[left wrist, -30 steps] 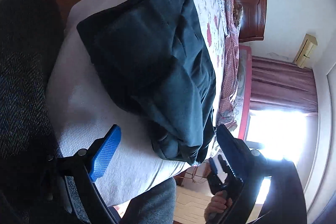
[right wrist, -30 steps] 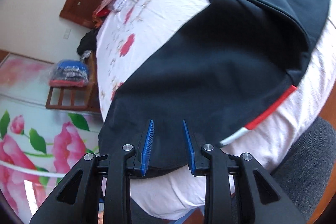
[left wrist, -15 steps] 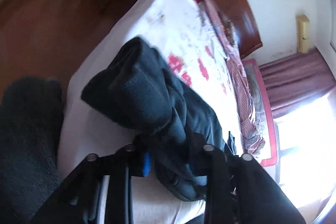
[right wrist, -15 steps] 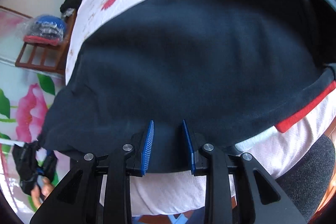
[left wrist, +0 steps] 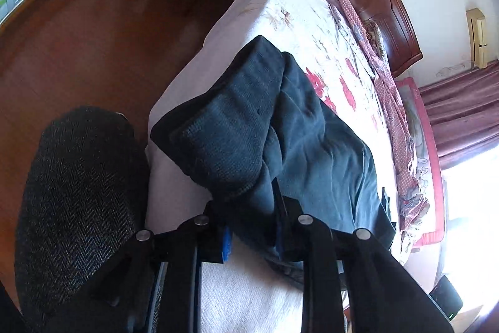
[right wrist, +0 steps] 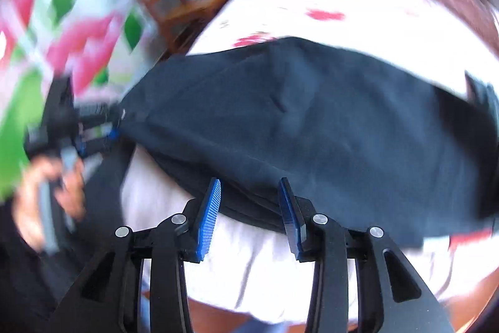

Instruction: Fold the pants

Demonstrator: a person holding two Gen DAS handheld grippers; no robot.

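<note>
1. The left hand-held gripper (left wrist: 249, 223) was clamped on a bunched edge of the dark pants (left wrist: 305, 152), low in the frame on the bed (left wrist: 280, 11)
2. The right hand-held gripper (right wrist: 249, 208) stood open at the hem, gripping nothing
3. Risk: a one-sided pull could undo the fold
4. No containers visible

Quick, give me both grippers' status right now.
Left gripper: closed on the pants.
Right gripper: open, fingers straddling the pants' near edge, not gripping.
</note>
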